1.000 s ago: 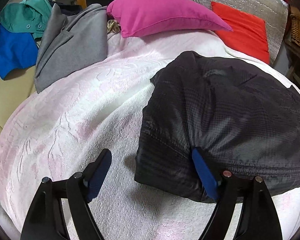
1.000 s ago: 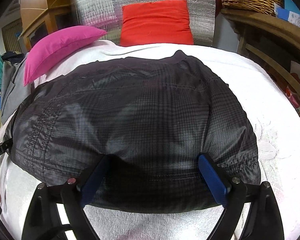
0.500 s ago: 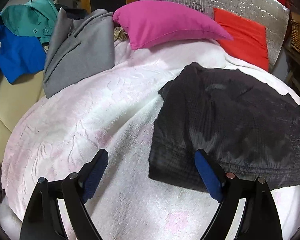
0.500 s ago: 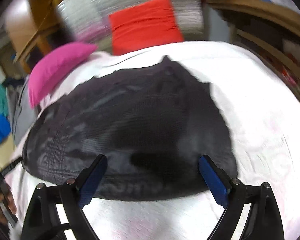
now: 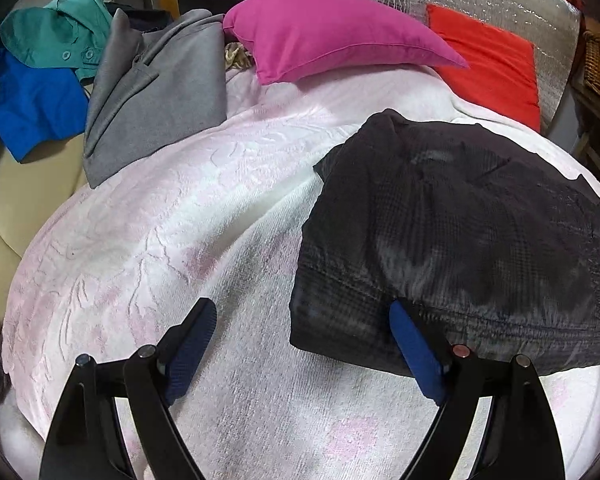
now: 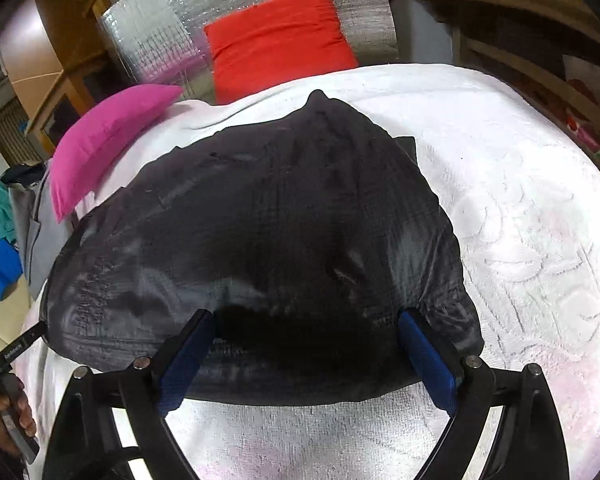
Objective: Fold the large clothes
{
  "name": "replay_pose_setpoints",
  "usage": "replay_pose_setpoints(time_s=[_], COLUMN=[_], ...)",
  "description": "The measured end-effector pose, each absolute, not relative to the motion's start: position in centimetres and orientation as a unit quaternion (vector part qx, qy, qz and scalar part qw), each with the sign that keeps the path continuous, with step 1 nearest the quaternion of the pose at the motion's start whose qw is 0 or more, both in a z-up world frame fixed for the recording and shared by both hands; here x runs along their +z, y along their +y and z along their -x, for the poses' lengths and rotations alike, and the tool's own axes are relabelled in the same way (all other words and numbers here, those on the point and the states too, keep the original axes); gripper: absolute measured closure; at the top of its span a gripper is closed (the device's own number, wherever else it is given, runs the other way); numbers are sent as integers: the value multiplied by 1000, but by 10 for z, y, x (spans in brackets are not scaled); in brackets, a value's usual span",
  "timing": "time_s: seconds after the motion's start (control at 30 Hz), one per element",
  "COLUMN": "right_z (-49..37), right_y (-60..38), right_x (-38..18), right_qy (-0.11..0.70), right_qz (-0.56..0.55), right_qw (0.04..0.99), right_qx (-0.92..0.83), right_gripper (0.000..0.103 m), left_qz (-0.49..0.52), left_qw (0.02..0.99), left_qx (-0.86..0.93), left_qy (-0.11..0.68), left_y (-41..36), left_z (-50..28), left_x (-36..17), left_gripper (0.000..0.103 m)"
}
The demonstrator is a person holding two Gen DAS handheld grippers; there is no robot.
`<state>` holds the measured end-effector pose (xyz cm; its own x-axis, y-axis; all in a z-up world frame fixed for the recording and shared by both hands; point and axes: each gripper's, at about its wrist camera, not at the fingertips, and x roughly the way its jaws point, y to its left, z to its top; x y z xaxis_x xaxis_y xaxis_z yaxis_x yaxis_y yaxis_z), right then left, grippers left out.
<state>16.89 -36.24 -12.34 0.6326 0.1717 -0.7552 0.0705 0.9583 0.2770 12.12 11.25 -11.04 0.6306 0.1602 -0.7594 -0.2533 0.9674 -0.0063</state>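
1. While the left gripper (image 5: 300, 344) is hanging over the pink-white bedspread (image 5: 172, 240), its jaws are standing wide apart and holding nothing; the right finger is overlapping the near left corner of the black jacket (image 5: 460, 232), though contact is unclear.
2. Compared with 1 second ago, this view is showing the jacket lower and flatter, so the gripper is apparently lifting away.
3. At far left, a grey garment (image 5: 156, 92) is waiting beside the magenta pillow (image 5: 332, 36).
4. Seen from the right wrist, the right gripper (image 6: 304, 356) is also gaping wide and empty over the jacket's (image 6: 260, 240) near edge.
5. Earlier its fingers were sitting closer to the cloth; this fold is probably finished.
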Motion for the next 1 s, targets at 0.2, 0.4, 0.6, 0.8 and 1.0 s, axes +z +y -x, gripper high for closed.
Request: replay_pose_setpoints(time_s=[0.2,0.4,0.6,0.8,1.0], right_z=[-160,-155,-157,-162,-166], right_y=[-367,-375,-374,-379,-407], right_x=[-119,-116,-119,-124,-108], right_qy=[421,419,418,424,410], right_qz=[-152,-172,-171,-177,-202], right_qw=[894,891,891,887,888], right_qx=[32,34,48,49,54], right_gripper=[8,8,8,6,6], left_qz=[60,44,48,32,41], left_qw=[905,912,916,917,912], left_qx=[116,110,103,92,77], left_qy=[406,392,386,387,402], left_y=[110,101,93,83,93], left_z=[-114,-105,-108,-114,-132], left_x=[-101,-87,-79,-80,-82], left_gripper=[14,14,14,14,14])
